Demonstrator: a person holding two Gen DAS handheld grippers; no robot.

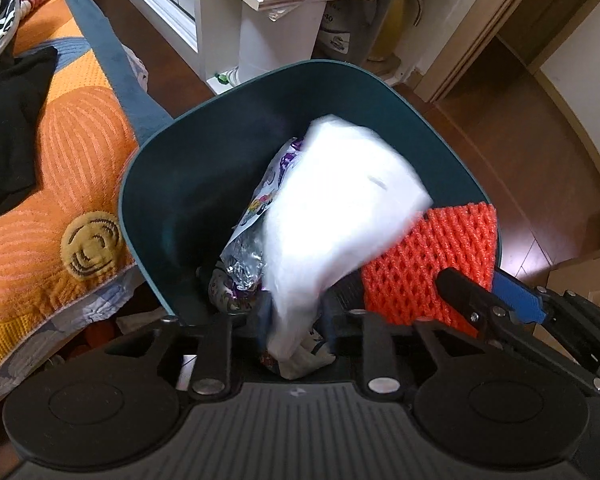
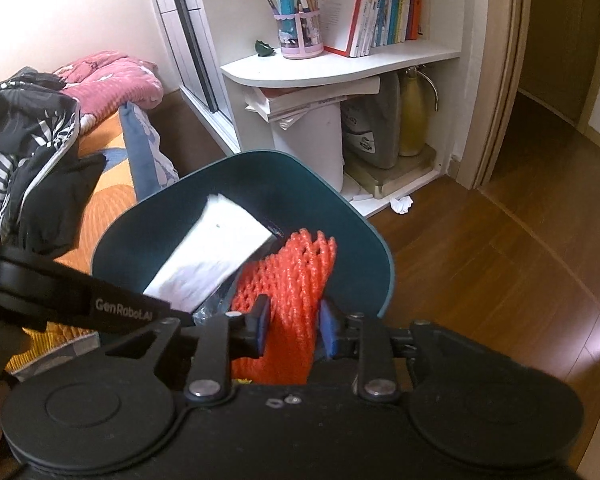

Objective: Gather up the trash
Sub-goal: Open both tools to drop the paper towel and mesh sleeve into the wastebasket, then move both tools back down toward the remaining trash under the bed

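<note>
The bin (image 1: 172, 184) already holds wrappers, the left gripper (image 1: 296, 340) clamps white paper (image 1: 332, 208) over it, the right gripper (image 2: 292, 328) squeezes the orange net (image 2: 288, 280), and one tissue (image 2: 402, 204) remains at two o'clock.

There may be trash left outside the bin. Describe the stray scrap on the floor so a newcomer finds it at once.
Start at the white shelf unit holding books. At its foot, where the base meets the wooden floor, lies a small crumpled white paper. Unlike the trash over the teal bin, it lies alone on the floor.
</note>
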